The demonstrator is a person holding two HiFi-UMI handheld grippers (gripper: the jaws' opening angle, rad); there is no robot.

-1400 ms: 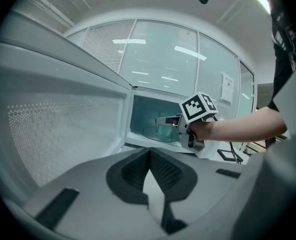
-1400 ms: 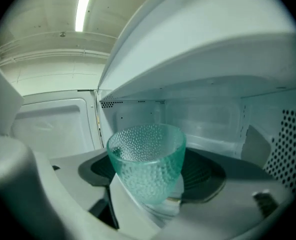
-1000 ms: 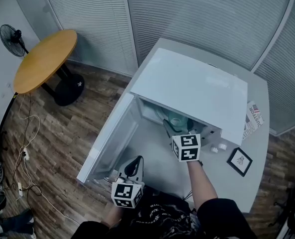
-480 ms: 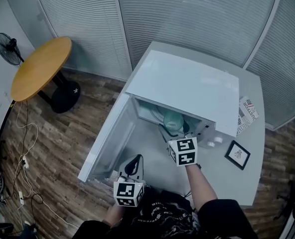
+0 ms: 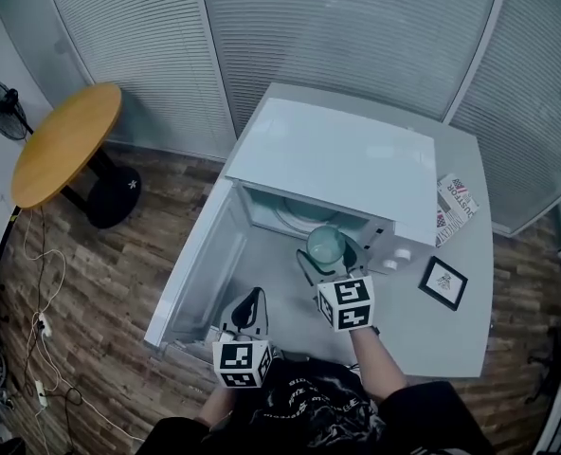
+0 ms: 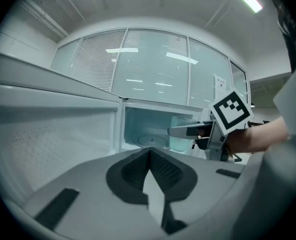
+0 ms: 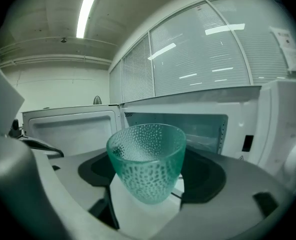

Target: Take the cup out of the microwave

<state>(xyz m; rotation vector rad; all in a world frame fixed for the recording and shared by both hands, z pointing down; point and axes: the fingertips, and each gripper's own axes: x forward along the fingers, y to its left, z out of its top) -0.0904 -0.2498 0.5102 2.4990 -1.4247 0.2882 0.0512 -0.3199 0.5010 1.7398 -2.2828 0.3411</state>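
A pale green dimpled glass cup [image 7: 147, 161] sits upright between the jaws of my right gripper [image 5: 328, 259], which is shut on it. In the head view the cup [image 5: 326, 245] hangs just outside the mouth of the white microwave [image 5: 337, 164]. The microwave's door [image 5: 197, 268] stands swung open to the left. My left gripper [image 5: 249, 311] is shut and empty, low by the door's near edge. In the left gripper view its jaws [image 6: 149, 184] meet, and the cup [image 6: 180, 138] shows ahead in front of the oven cavity.
The microwave stands on a white counter [image 5: 470, 254]. A small framed picture [image 5: 443, 282] and a printed packet [image 5: 454, 204] lie at its right. A round wooden table [image 5: 63, 142] and a fan [image 5: 0, 107] stand on the floor at the left.
My right gripper has drawn back toward me with the cup, from inside the oven cavity to just outside its opening. The left gripper has stayed near the door.
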